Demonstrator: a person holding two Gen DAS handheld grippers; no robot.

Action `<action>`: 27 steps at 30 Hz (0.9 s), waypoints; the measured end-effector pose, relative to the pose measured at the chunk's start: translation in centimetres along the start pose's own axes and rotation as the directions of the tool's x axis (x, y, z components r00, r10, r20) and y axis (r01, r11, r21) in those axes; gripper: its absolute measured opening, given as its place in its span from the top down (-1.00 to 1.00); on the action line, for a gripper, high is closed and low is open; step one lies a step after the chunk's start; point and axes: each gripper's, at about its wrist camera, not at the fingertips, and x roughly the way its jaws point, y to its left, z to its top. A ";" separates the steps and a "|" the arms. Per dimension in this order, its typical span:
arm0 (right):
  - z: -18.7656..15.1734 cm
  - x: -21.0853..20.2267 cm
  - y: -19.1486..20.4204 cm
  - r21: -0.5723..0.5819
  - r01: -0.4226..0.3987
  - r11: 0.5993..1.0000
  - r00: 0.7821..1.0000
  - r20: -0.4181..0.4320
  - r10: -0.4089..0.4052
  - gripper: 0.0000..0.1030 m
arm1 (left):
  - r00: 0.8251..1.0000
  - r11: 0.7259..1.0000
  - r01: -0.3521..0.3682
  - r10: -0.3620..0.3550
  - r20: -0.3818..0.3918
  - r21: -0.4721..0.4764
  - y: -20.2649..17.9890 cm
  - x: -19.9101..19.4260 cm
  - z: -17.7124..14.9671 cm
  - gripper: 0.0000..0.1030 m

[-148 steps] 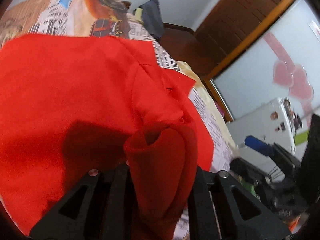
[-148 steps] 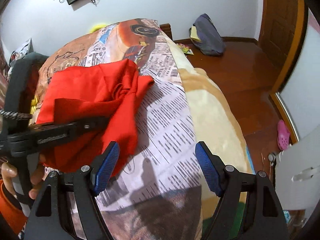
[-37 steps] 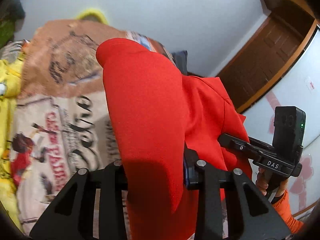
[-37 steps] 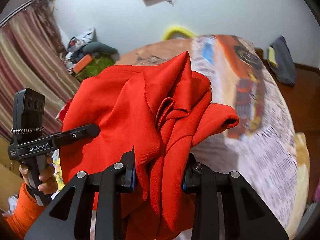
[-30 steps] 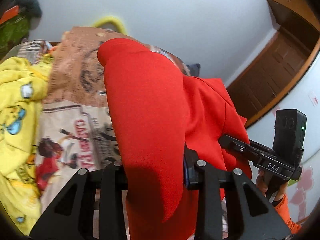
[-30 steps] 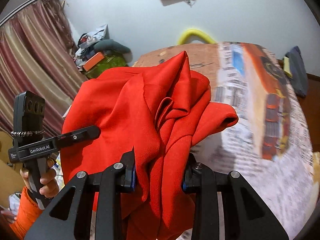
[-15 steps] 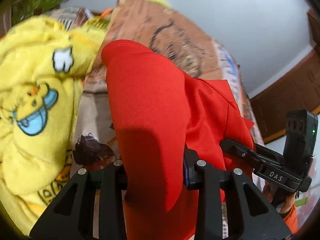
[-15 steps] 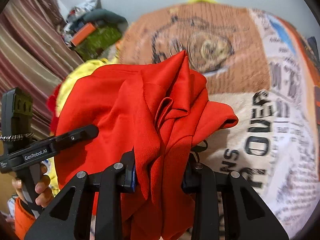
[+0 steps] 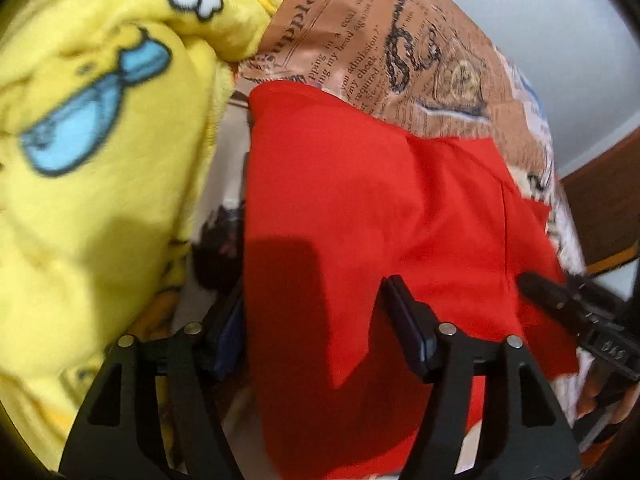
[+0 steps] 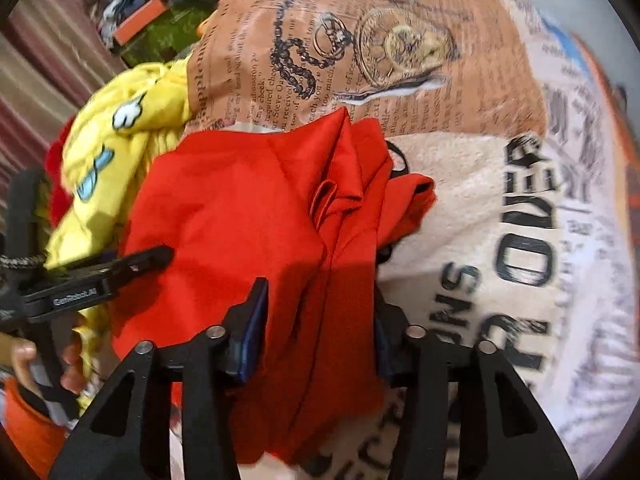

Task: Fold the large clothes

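Red garment (image 9: pixel 360 208) lies on the bed's newsprint-pattern cover (image 10: pixel 500 208), folded, long axis running away from both cameras toward the brown printed end. Right side bunched into pleats (image 10: pixel 344 200). Left tool (image 9: pixel 316 320): jaws parted wide, cloth draped between them, not pinched. Right tool (image 10: pixel 318 320): jaws also apart, pleated cloth between them, loose. Yellow cartoon blanket (image 9: pixel 92 152) heaped just beside the garment's left edge.

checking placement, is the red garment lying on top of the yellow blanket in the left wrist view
No, the red garment lies on the newspaper-print bedspread, with the yellow blanket beside it to the left.
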 end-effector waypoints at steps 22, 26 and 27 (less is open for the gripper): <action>-6.5 -10.9 1.7 -0.062 0.023 0.998 0.986 0.164 -0.013 -0.18 | 0.981 0.993 -0.107 0.097 0.171 0.051 -3.1 -12.1 -10.0 -0.86; -7.5 -16.9 3.3 -0.079 -0.007 0.997 0.951 0.306 0.031 -0.18 | 0.944 0.991 -0.098 0.063 0.324 0.094 -5.6 -19.0 -11.0 -0.86; -7.9 -18.2 3.7 -0.081 -0.014 0.997 0.942 0.334 0.041 -0.18 | 0.927 0.989 -0.102 0.055 0.371 0.108 -6.4 -21.0 -11.3 -0.86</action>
